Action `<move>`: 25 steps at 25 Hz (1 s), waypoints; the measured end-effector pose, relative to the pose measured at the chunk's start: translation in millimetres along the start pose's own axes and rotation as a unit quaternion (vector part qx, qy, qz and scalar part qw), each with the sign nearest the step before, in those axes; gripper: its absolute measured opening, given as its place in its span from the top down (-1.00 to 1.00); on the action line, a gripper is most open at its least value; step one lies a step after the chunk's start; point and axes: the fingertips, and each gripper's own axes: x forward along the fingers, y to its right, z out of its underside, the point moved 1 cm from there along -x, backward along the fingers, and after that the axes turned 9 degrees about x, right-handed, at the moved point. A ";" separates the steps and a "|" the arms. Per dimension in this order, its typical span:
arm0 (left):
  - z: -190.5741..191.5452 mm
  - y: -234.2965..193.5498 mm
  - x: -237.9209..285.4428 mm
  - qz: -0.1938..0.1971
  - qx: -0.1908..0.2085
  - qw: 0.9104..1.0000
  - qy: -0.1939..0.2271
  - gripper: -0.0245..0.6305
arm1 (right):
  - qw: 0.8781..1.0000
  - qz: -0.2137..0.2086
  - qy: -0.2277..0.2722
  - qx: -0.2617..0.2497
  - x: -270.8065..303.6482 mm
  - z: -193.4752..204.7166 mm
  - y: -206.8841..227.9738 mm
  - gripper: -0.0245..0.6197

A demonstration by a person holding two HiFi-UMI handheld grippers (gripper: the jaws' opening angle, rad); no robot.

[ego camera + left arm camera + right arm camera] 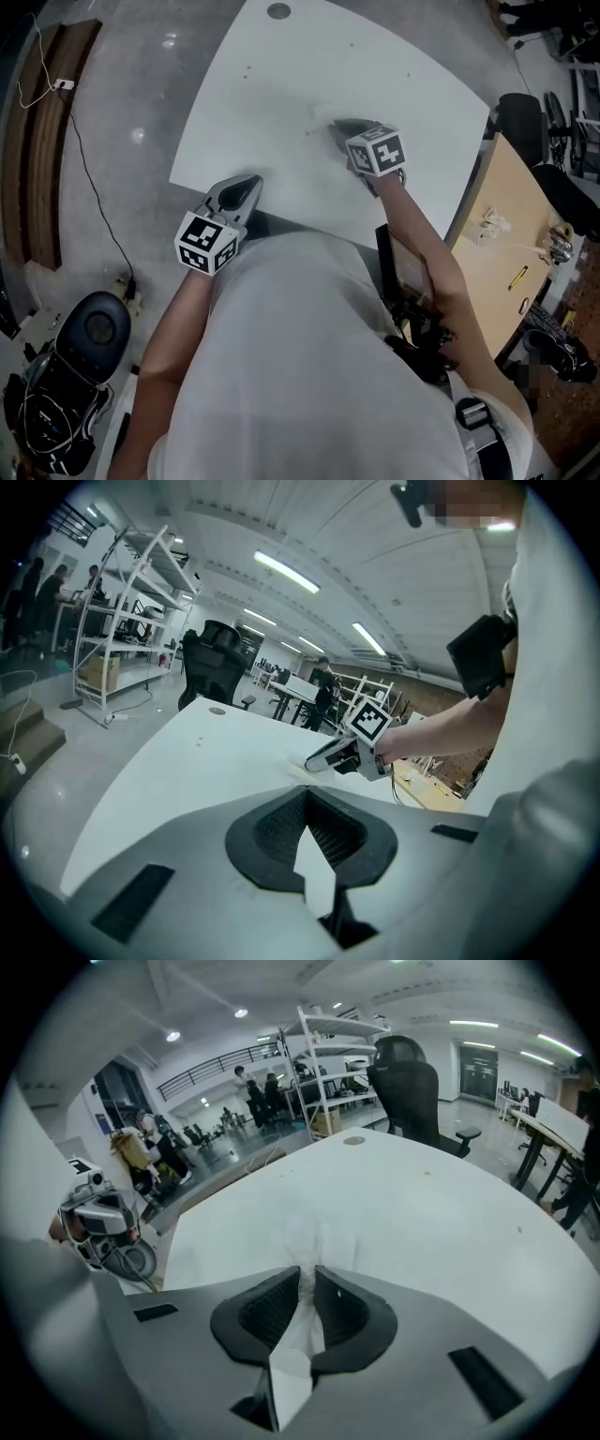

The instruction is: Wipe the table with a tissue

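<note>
A crumpled white tissue [317,116] lies pressed on the white table [281,66], right of its middle. My right gripper [336,125] is shut on it and points steeply down. In the right gripper view the tissue [314,1234] bunches out past the pads, and the right gripper [307,1277] pinches its tail. My left gripper [251,180] hovers by the table's near edge, its jaw tips together with nothing in them. The left gripper view looks over the left gripper [306,797] to the right gripper [314,763] and the tissue [296,772] on the table [178,761].
A round dark hole [278,11] marks the table's far edge. A black office chair [408,1082] stands beyond it. A wooden desk [502,253] with small items sits at the right. Another chair [89,328] and cables are on the floor at lower left. Metal shelves [122,621] stand further off.
</note>
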 end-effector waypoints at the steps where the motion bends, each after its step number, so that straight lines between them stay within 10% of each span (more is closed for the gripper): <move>1: 0.2 -2.8 -0.9 -0.002 -0.002 1.000 0.001 0.91 | 1.000 0.003 -0.010 -0.004 4.4 -0.1 -1.2 0.75; 25: 3.4 -29.1 -15.8 0.022 -0.001 1.000 -0.007 0.91 | 0.996 0.068 -0.011 0.057 33.6 11.4 -43.5 0.76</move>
